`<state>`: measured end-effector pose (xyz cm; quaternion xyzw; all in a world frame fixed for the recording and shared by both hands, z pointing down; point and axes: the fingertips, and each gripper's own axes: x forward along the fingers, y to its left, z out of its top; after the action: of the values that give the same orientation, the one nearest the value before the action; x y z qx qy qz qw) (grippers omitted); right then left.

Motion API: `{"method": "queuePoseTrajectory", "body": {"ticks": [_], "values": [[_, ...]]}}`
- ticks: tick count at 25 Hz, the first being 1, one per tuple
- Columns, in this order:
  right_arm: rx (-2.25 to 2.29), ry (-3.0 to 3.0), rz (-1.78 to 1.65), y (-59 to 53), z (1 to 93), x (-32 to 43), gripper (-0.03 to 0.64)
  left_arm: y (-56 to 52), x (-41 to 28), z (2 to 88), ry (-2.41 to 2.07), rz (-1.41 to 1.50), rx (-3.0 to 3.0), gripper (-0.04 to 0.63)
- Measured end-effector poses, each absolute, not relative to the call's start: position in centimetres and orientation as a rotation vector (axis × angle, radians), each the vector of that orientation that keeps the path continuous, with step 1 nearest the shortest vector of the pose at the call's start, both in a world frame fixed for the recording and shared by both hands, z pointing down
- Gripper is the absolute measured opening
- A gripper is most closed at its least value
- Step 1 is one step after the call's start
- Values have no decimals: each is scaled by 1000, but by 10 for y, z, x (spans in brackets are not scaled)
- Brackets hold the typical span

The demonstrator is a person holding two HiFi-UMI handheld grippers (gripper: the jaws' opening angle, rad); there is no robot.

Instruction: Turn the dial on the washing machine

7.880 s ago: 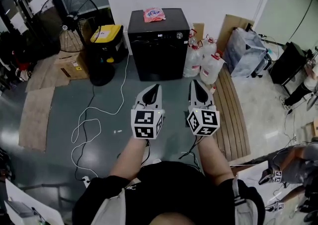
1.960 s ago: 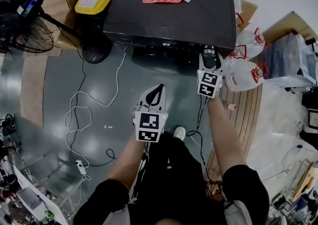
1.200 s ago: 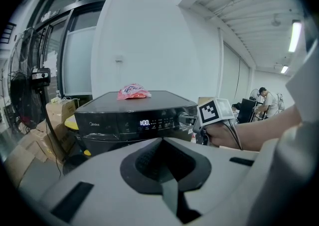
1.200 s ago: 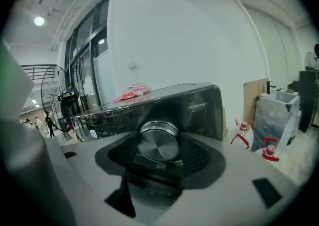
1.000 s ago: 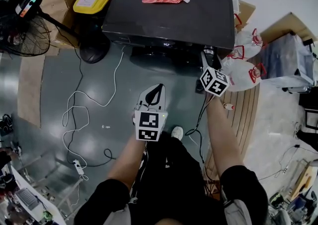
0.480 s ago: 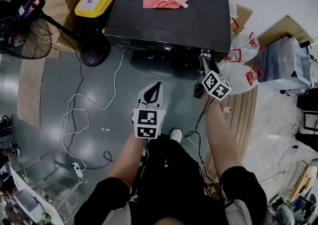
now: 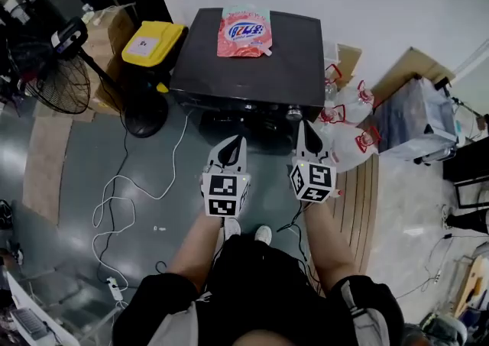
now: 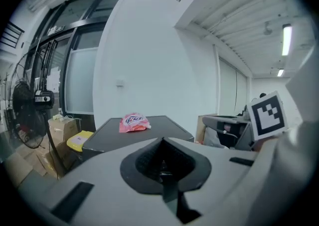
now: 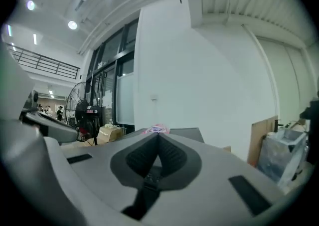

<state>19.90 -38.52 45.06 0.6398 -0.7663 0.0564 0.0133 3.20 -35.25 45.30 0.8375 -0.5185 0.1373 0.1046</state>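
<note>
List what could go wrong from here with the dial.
The right gripper is closing shut on nothing, short of the dial; pushed forward like that, it would probably bump the dial rather than grip it. The bottles stand close beside the washing machine on that side; a wide approach might knock one over.

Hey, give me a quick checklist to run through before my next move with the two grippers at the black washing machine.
1. View of the silver round dial on the black washing machine: ok.
2. Gap between the right gripper and the dial: ok, apart.
3. Its jaws shut, nothing between them: ok.
4. Jaws of the left gripper shut, empty: ok.
5. Setting of the dial: cannot tell, too small.
6. Place of the pink pouch, on the machine's top, away from both grippers: ok.
</note>
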Motion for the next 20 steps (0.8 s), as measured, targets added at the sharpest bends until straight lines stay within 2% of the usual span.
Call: {"method": "queuePoseTrajectory", "body": {"ticks": [9, 20], "values": [[2059, -2445, 114, -316, 377, 191, 0, -317, 30, 375, -1546, 341, 2586, 9], [2076, -2436, 39, -296, 352, 192, 0, -304, 24, 339, -1576, 284, 2627, 9]]}}
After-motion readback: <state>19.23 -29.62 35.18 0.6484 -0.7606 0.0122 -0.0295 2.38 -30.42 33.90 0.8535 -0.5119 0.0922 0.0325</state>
